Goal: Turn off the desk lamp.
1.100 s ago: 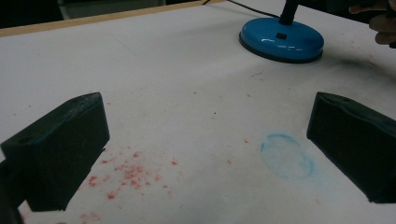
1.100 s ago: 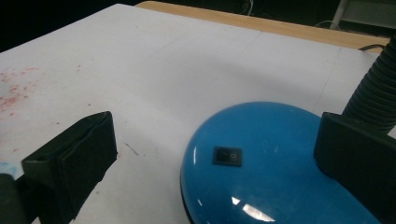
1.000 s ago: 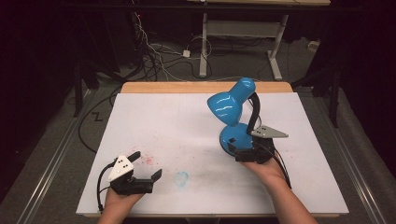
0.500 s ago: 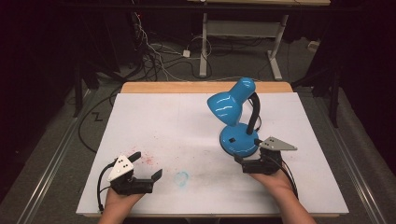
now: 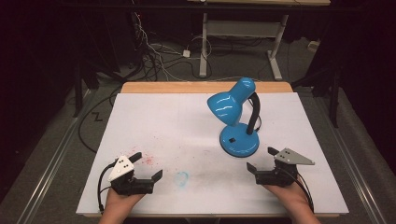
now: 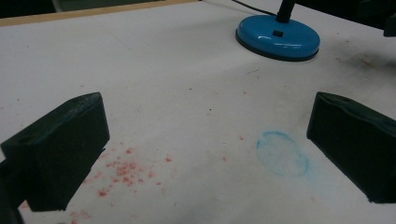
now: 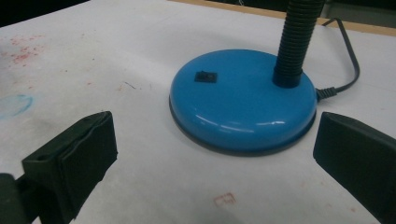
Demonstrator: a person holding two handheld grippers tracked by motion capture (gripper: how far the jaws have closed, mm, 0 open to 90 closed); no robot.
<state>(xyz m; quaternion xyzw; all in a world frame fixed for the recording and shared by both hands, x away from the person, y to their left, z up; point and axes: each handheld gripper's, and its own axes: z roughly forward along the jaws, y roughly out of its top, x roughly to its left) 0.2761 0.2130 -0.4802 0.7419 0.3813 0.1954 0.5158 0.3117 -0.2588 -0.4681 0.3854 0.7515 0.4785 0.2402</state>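
we are holding the right gripper (image 5: 264, 159) low over the white table (image 5: 163, 126), near its front edge, and its jaws are standing wide apart with nothing between them. the blue desk lamp (image 5: 236, 119) is standing upright on the right half of the table, and it is lying at about 11 o'clock from this gripper, near but not touching. in the right gripper view the round blue base (image 7: 240, 100) is sitting just ahead of the two black jaws, between their lines, with bare table showing between the base and the jaw tips. on top of the base we are seeing a small black switch (image 7: 206, 76), and the black ribbed neck (image 7: 295, 42) is rising from the far side at about 1 o'clock. a black cord (image 7: 343, 56) is leaving the base at 3 o'clock. in the high view the lamp shade (image 5: 227, 103) is leaning toward 10 o'clock.

we are keeping the left gripper (image 5: 148, 166) at the front left of the table, well apart from the lamp, and its jaws are also spread and empty. in the left gripper view a faint blue ring mark (image 6: 282, 153) is lying between the jaws nearer to the right one, and red specks (image 6: 126, 170) are lying by the left jaw. the lamp base is showing far off at 1 o'clock.
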